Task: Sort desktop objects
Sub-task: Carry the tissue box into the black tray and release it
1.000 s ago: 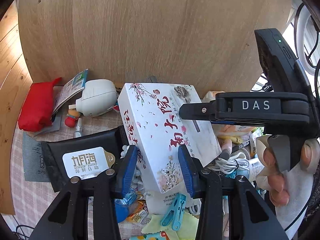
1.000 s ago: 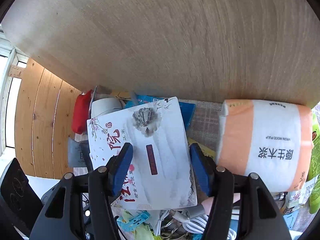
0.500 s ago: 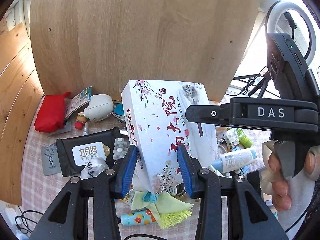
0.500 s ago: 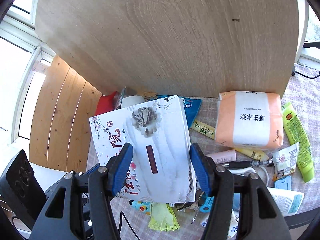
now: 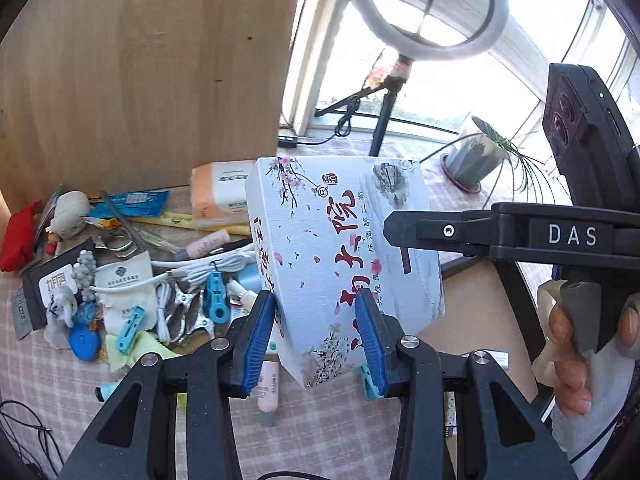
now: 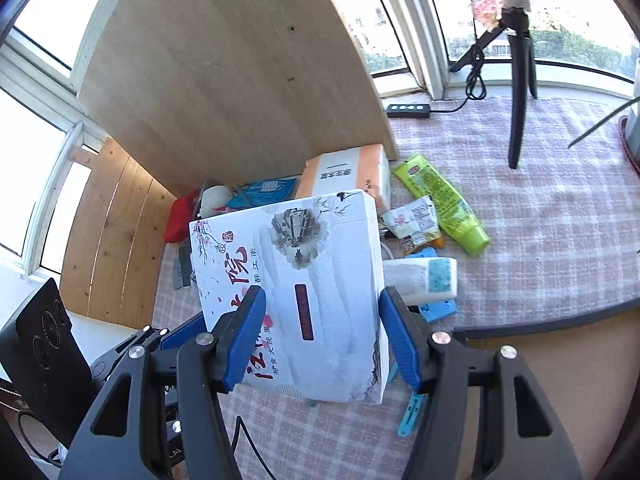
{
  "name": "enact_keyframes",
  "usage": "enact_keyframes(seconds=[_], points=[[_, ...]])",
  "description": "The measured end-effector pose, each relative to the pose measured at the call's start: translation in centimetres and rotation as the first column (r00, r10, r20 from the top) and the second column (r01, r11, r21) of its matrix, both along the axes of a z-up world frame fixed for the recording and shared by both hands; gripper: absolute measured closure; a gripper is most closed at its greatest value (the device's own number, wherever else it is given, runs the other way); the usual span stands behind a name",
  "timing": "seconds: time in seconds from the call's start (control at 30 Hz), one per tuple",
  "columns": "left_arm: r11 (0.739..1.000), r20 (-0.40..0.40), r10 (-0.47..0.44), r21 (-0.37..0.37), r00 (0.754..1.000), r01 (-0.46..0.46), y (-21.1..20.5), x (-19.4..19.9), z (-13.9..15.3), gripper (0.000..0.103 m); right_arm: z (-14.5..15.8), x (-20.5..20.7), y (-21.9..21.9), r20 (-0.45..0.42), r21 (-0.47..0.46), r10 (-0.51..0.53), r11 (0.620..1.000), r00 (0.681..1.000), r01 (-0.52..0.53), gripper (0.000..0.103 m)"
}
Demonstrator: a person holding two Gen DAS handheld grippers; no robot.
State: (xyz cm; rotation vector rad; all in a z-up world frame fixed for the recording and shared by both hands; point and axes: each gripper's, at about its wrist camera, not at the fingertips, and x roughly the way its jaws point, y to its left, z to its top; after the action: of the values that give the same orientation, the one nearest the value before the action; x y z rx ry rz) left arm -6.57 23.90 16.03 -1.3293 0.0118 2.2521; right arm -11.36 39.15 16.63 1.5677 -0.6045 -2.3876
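White box (image 5: 340,248) with pink blossom print and red calligraphy sits up off the counter (image 6: 540,240), held by both grippers at once. We see the left gripper (image 5: 316,340) with its blue fingers (image 5: 258,338) pressed on the box's narrow lower end, 1 pad on each face. Right gripper (image 6: 322,338) has its fingers (image 6: 244,336) clamped across the wider face, 1 on each edge; box fills the gap. In the left wrist view the right gripper also shows from the side, a person's hand (image 5: 576,344) around its handle.

Box is tilted, its far end pointing toward the wooden board (image 5: 140,72) standing at the back of the counter. Below it we see the clutter pile on the pink checked cloth: orange tissue pack (image 6: 352,172) against the board, green tube (image 6: 444,204) beside it, white tube (image 6: 420,278) near the box's right edge, red pouch (image 5: 16,236) at far left, white cable (image 5: 192,272), blue clips (image 5: 214,296), black packet (image 5: 56,276). Ring light (image 5: 424,4) on a tripod and a potted plant (image 5: 472,156) stand by the window behind.
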Motion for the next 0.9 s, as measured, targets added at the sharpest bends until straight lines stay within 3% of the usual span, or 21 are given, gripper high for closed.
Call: enact_keyframes(seconds=[0.2,0.47,0.73,0.9], points=[[0.981,0.022,-0.191,-0.009,0.981,0.191,8.9,4.1,-0.5,0.064,0.5,6.3,8.8,-0.005,0.027,-0.161,0.987,0.987,0.161,0.044],[0.921,0.022,-0.388,-0.036,0.921,0.389,17.3,9.2,-0.5,0.064,-0.1,13.2,17.2,0.027,0.042,-0.337,0.941,0.941,0.336,0.044],[0.873,0.018,-0.486,-0.039,0.874,0.487,20.2,12.2,0.4,0.065,-0.1,17.2,21.1,0.038,0.062,-0.411,0.911,0.911,0.409,0.044],[0.879,0.004,-0.475,-0.050,0.880,0.475,19.2,12.1,0.7,0.065,0.5,17.4,20.8,0.016,0.084,-0.411,0.909,0.911,0.408,0.044]])
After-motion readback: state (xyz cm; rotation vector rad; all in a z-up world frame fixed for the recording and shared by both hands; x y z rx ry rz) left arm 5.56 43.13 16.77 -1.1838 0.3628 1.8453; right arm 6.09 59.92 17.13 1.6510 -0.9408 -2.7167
